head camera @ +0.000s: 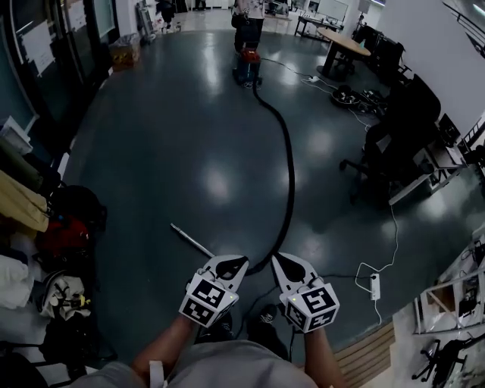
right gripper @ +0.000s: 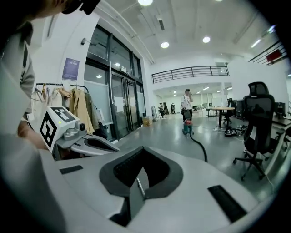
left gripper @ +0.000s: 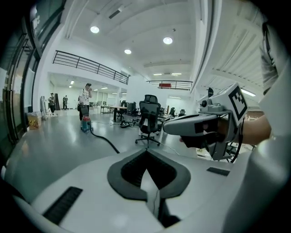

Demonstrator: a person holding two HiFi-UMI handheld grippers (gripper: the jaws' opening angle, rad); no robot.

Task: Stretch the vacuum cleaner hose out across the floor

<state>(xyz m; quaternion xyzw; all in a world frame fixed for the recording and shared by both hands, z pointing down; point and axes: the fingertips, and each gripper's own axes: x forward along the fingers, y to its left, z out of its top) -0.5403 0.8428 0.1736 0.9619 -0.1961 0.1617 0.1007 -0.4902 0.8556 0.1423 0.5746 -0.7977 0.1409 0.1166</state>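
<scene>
A red and blue vacuum cleaner (head camera: 247, 66) stands far across the dark floor, next to a standing person (head camera: 250, 19). Its black hose (head camera: 290, 170) runs from it in a long curve toward me and passes under the gap between my two grippers, where its near end is hidden. A thin metal wand (head camera: 190, 240) lies on the floor just left of them. My left gripper (head camera: 239, 263) and right gripper (head camera: 278, 260) are held side by side above the floor, both shut and empty. The left gripper view shows the vacuum cleaner (left gripper: 85, 125) and hose (left gripper: 105, 142); the right gripper view shows the same vacuum cleaner (right gripper: 187, 128) and hose (right gripper: 199, 148).
A black office chair (head camera: 383, 151) and desks stand to the right, with a white power strip (head camera: 374, 285) and cable on the floor. Bags and clothes (head camera: 53, 235) pile up along the left wall. A round table (head camera: 345, 42) is at the far right.
</scene>
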